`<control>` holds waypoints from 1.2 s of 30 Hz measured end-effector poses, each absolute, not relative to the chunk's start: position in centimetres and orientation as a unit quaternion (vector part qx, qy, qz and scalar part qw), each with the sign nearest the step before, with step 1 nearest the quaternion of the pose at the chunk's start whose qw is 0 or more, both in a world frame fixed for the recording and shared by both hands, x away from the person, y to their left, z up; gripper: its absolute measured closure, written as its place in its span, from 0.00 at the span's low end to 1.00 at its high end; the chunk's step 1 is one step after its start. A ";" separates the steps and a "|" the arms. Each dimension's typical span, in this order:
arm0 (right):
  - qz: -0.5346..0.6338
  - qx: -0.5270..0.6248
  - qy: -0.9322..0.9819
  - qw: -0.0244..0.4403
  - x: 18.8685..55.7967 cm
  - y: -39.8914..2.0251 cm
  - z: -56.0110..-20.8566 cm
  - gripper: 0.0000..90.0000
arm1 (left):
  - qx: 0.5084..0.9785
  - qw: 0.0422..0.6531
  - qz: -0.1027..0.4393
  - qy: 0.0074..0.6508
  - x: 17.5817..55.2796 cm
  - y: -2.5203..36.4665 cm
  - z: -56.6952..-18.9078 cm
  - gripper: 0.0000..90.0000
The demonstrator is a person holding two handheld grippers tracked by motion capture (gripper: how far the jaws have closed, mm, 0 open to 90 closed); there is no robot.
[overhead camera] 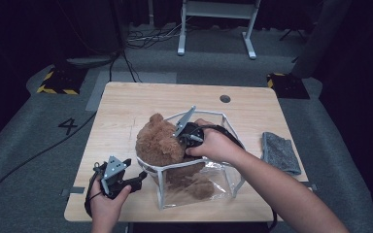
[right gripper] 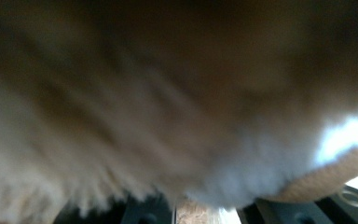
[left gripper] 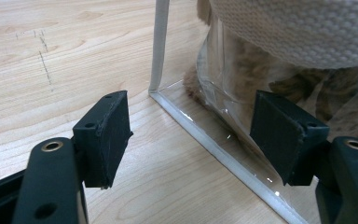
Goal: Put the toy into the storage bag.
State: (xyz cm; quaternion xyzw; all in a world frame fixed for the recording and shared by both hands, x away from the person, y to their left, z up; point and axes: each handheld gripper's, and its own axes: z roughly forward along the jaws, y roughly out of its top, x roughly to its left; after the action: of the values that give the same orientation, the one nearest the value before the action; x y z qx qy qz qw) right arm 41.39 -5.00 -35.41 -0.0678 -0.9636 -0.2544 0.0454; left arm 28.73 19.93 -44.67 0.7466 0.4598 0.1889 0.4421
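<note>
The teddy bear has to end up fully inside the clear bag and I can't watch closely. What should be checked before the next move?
1. Right gripper gripping teddy bear: cannot tell; fur blurs its view.
2. Bear fully inside clear bag: not ok, head above white rim.
3. Left gripper free: ok, jaws open, nothing between them.
4. Bag standing upright: ok.
5. Grey cloth clear of bag: ok.

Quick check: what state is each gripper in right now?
Left gripper: open, holding nothing, jaws either side of the clear bag's white-edged corner.
Right gripper: pressed into the brown teddy bear; jaws nearly closed, fur between them, so gripping the bear.
</note>
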 end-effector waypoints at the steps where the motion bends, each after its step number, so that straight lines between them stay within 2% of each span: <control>1: -0.254 -0.071 -0.963 0.047 41.4 -5.0 -35.5 0.90 | 0.746 0.442 0.189 0.460 28.7 19.9 -44.7 0.32; 5: -0.260 -0.073 -0.962 0.052 41.5 -5.2 -35.3 0.87 | 0.746 0.445 0.189 0.459 28.7 19.9 -44.6 0.32; 9: -0.290 -0.079 -0.953 0.039 41.6 -6.4 -34.0 0.76 | 0.745 0.445 0.187 0.460 28.7 20.0 -44.7 0.32; 14: -0.328 -0.092 -0.939 0.039 41.3 -7.9 -32.7 0.71 | 0.743 0.447 0.188 0.461 28.7 20.0 -44.7 0.32; 26: -0.413 -0.124 -0.902 0.007 40.8 -11.9 -29.8 0.58 | 0.743 0.440 0.191 0.467 28.6 20.5 -44.8 0.32; 36: -0.466 -0.166 -0.869 -0.025 40.8 -16.1 -27.6 0.50 | 0.745 0.405 0.206 0.488 28.4 21.6 -44.9 0.30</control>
State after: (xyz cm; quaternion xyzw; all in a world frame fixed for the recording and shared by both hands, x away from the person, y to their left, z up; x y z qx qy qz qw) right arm 40.78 -16.05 -27.61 -0.1662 -0.8689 -0.4657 -0.0248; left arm 28.39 21.62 -44.88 0.7455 0.4877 0.2063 0.4048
